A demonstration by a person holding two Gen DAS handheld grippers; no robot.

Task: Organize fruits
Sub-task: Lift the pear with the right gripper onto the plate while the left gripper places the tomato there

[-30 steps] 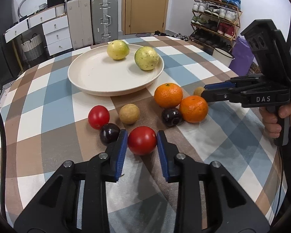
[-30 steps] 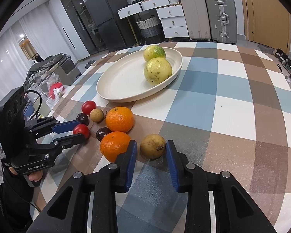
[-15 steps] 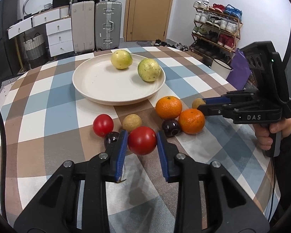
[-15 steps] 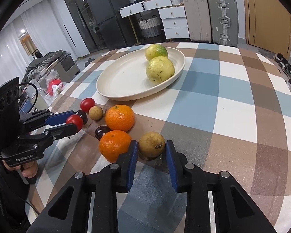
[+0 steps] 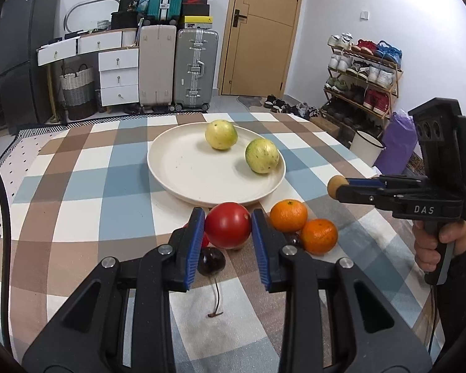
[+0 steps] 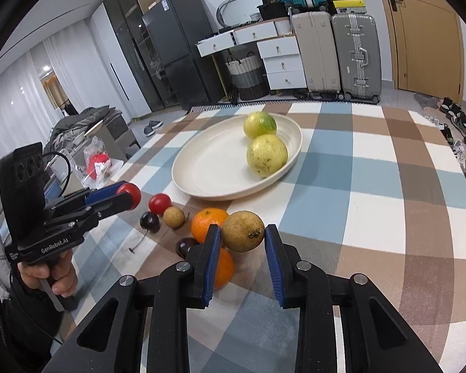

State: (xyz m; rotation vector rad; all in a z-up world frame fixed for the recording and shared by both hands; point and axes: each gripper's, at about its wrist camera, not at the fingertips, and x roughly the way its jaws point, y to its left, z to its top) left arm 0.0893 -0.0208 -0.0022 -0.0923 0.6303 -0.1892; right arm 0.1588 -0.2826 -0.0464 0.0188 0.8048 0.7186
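Both pairs of fingers are pinching fruit clear of the bench: the left gripper [image 5: 227, 228] holds a red tomato [image 5: 227, 224], the right gripper [image 6: 243, 236] a small brown fruit [image 6: 243, 231]. Ahead of each, toward the far edge, sits the cream plate [image 5: 183, 171] with two yellow-green fruits. I'd say the left hand is nearer its rim. Oranges [image 5: 288, 215] and dark cherries [image 5: 210, 261] remain on the cloth.

We see white walls, a wooden door [image 5: 261, 31] | white drawer unit [image 5: 118, 76], two suitcases [image 5: 177, 68], woven basket [image 5: 77, 88] | shoe rack [image 5: 362, 71] at right | dark fridge [image 6: 174, 52], sheer curtains [image 6: 12, 108]
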